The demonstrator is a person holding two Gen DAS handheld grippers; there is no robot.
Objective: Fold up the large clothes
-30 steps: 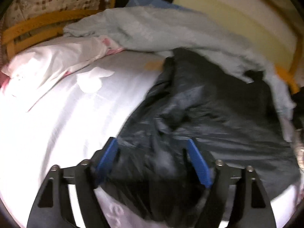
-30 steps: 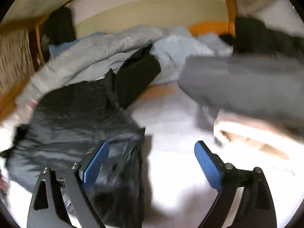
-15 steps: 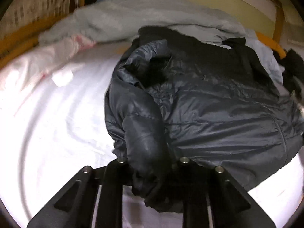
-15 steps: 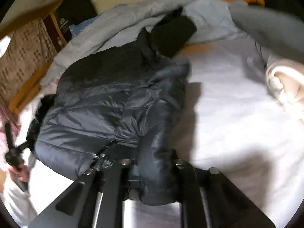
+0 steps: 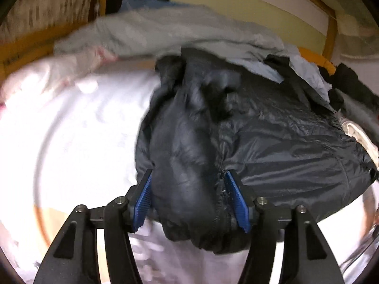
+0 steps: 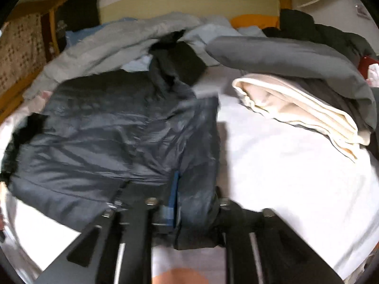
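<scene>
A dark puffy jacket [image 5: 272, 142] lies spread on the white bed sheet [image 5: 71, 142]. One of its sleeves runs toward me between the blue pads of my left gripper [image 5: 188, 174]. Those jaws are opening, and the pads stand just clear of the sleeve on both sides. In the right wrist view the jacket [image 6: 94, 146] fills the left half. A thick fold of its right edge sits in my right gripper [image 6: 195, 182]. These jaws are opening too, but the fabric still fills the gap and hides the right pad.
A grey-blue blanket [image 5: 165, 30] is heaped along the far side by the wooden bed frame [image 5: 23, 47]. A pink-white pillow [image 5: 59, 71] lies at the far left. A folded cream cloth [image 6: 296, 108] sits under a grey garment [image 6: 284, 54] at the right. Bare sheet [image 6: 284, 177] lies beside them.
Both grippers went from wide open to shut on the jacket's edges, and now their jaws stand partly apart. The jacket has moved nearer and lies flatter, with its sleeve toward me.
</scene>
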